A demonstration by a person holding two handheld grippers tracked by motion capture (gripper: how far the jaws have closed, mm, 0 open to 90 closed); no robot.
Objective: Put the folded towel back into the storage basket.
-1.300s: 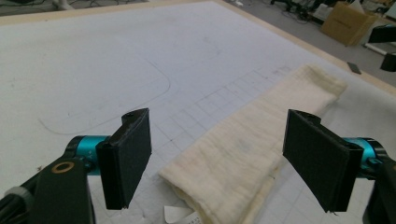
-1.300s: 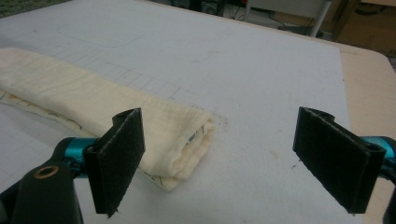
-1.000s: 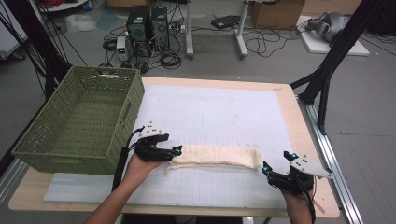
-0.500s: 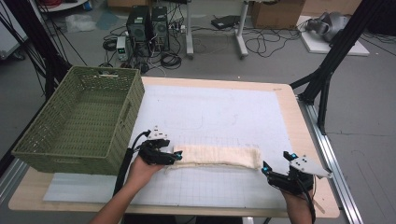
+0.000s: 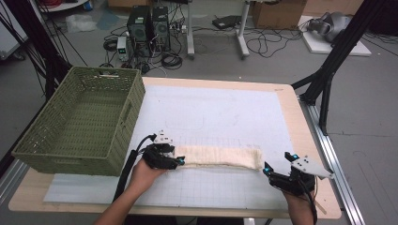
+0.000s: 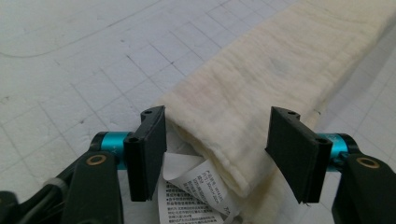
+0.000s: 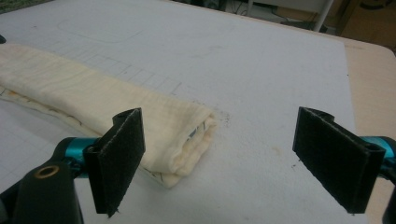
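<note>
a: where is the folded towel (image 5: 218,157)?

b: flat on the table's white grid mat (image 5: 225,117), lying crosswise, well to the right of the green wicker basket (image 5: 80,122).

a: and the left hand-held gripper (image 5: 177,161)?

b: at the towel's end nearest the basket. its jaws have just been closing and stand partly open, with the towel's end and its white care label (image 6: 196,191) between them; the pads are not pressing on the cloth.

a: the right hand-held gripper (image 5: 268,171)?

b: just off the towel's end farthest from the basket, jaws wide apart, nothing held. one pad sits beside the folded end, not touching.
</note>
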